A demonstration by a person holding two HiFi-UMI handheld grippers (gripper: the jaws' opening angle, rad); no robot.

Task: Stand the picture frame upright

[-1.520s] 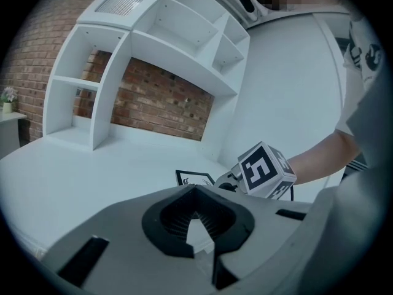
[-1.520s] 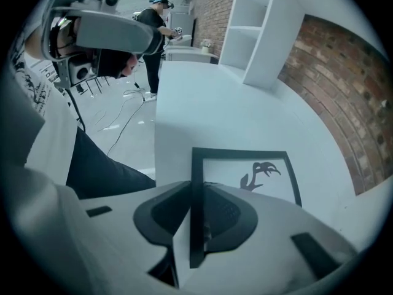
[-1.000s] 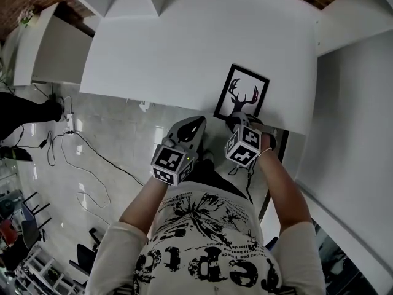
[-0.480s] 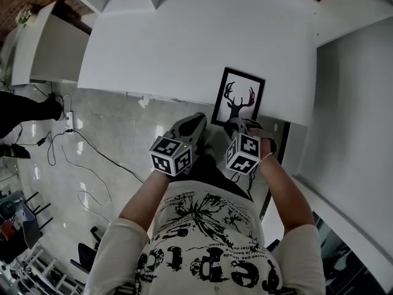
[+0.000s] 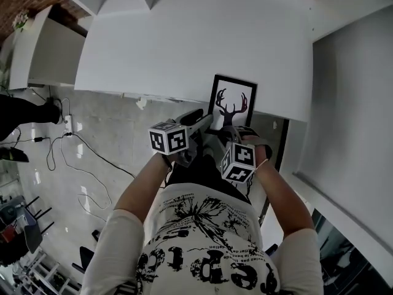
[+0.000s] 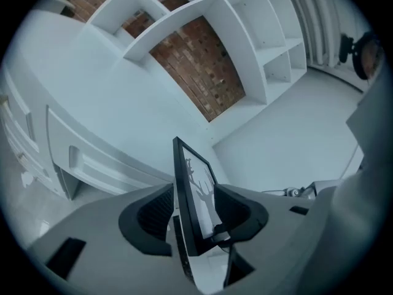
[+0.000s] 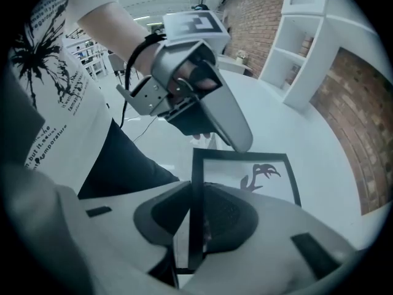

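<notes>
Task status: picture frame (image 5: 233,102) is in hand at the near edge of the white surface (image 5: 196,42), deer-antler print facing up toward the head camera. It is not yet standing on its own.

- Right gripper (image 5: 232,126): jaws clenched on the frame's dark border, which runs straight up between the pads in the right gripper view. This grip carries the frame.
- Left gripper (image 5: 198,118): jaws opening. The frame's edge sits between them in the left gripper view, with a gap showing on one side, so the pads are not pressing. Judged a release, or a re-grip about to be made.
- No view settles whether the frame's lower edge touches the surface.

Judgement: early to middle stage. The frame is picked up and steadied. Left to do: tilt it fully up, get its back support out if it has one, set it down, and let go.

Surroundings: the surface is bare apart from the frame. Beyond it are white open shelving (image 6: 245,17) and a brick wall (image 6: 202,60). To the left lies a glossy pale floor (image 5: 110,134), with cables (image 5: 80,146) trailing across it.
</notes>
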